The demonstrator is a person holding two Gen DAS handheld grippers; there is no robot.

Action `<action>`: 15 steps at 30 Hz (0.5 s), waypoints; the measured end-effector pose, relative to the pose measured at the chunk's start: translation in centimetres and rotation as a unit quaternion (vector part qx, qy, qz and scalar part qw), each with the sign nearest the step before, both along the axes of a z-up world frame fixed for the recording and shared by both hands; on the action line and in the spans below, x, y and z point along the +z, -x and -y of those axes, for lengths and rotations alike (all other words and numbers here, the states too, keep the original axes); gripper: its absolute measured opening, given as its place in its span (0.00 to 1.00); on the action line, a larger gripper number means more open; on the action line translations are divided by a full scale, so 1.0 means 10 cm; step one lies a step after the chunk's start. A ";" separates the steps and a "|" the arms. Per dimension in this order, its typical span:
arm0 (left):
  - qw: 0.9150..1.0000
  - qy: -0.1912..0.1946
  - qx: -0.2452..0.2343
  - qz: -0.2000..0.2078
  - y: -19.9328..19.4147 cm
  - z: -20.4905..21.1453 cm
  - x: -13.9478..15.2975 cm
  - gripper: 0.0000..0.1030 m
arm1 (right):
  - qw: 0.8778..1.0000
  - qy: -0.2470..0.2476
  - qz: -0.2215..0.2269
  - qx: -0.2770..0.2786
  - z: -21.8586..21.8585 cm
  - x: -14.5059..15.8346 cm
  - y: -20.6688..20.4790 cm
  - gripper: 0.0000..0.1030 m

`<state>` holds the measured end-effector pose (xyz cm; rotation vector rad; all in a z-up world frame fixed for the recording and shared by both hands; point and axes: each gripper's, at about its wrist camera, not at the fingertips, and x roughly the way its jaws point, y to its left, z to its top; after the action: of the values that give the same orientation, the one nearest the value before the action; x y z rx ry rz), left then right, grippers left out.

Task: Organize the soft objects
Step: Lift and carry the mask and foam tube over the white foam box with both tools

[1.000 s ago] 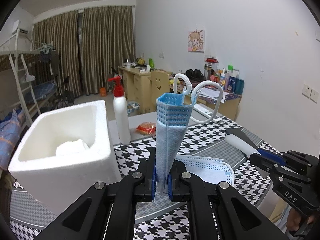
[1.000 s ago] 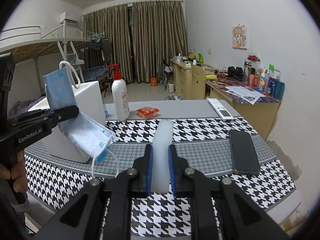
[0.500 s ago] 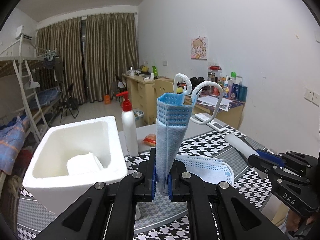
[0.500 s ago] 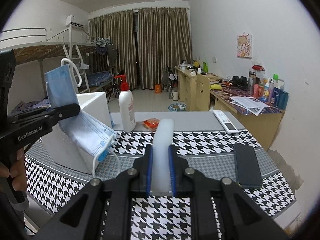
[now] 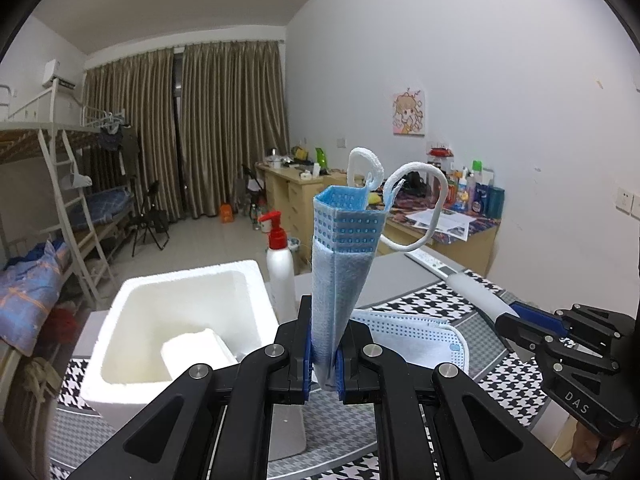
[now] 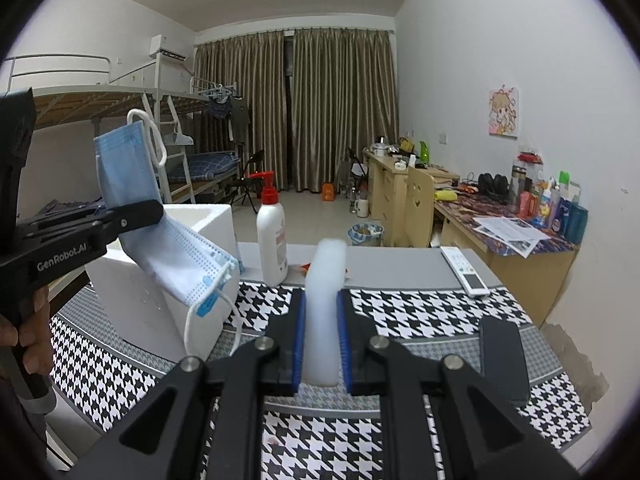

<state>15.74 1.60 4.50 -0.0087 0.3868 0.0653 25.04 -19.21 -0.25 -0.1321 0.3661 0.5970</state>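
My left gripper (image 5: 323,356) is shut on a blue face mask (image 5: 342,272), pinched near its middle. One half stands upright with white ear loops; the other half droops right. The right wrist view shows this left gripper (image 6: 136,216) beside the box, mask (image 6: 128,168) hanging with a loop dangling. My right gripper (image 6: 322,344) is shut on a white foam strip (image 6: 324,280) that sticks up above the table; in the left wrist view, the right gripper (image 5: 516,316) is at the right. A white foam box (image 5: 188,276) stands left, with a white block (image 5: 198,350) inside.
A white pump bottle (image 6: 272,236) with a red top stands behind the foam box (image 6: 136,308). A remote (image 6: 466,272) and a dark phone (image 6: 502,356) lie on the right of the houndstooth tablecloth (image 6: 404,312). A person's hand (image 6: 24,336) holds the left gripper's handle.
Both grippers have risen a little with their loads still held. The left wrist view now looks further down into the foam box, showing the white block more clearly.
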 end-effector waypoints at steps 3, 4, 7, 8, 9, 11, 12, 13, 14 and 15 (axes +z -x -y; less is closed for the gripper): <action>1.000 -0.001 0.006 0.005 0.02 -0.02 0.02 0.09 | 1.000 -0.002 0.002 0.004 -0.03 0.02 -0.02 0.18; 1.000 -0.002 0.009 0.005 0.02 -0.03 0.02 0.09 | 1.000 -0.003 0.003 0.006 -0.05 0.03 -0.02 0.18; 1.000 -0.001 0.016 0.008 0.03 -0.07 0.04 0.09 | 1.000 -0.007 0.005 0.013 -0.10 0.06 -0.03 0.18; 1.000 -0.001 0.018 0.010 0.03 -0.09 0.05 0.09 | 1.000 -0.008 0.006 0.016 -0.12 0.07 -0.03 0.18; 1.000 -0.001 0.019 0.012 0.03 -0.10 0.06 0.09 | 1.000 -0.008 0.006 0.018 -0.13 0.08 -0.04 0.18; 1.000 -0.002 0.026 0.015 0.04 -0.13 0.08 0.09 | 1.000 -0.008 0.010 0.023 -0.18 0.10 -0.03 0.18; 0.999 -0.002 0.029 0.017 0.04 -0.13 0.09 0.09 | 1.000 -0.009 0.011 0.026 -0.20 0.12 -0.02 0.18; 0.999 -0.002 0.031 0.019 0.05 -0.13 0.10 0.09 | 0.999 -0.011 0.012 0.030 -0.21 0.13 -0.02 0.18; 0.999 -0.002 0.033 0.020 0.06 -0.15 0.10 0.09 | 0.999 -0.012 0.014 0.032 -0.23 0.14 -0.02 0.18; 0.999 -0.003 0.036 0.022 0.06 -0.16 0.11 0.09 | 0.999 -0.012 0.015 0.033 -0.24 0.15 -0.02 0.18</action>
<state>15.13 3.18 5.62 -0.0185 0.3425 0.1369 25.26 -16.77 1.24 -0.1295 0.3264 0.6647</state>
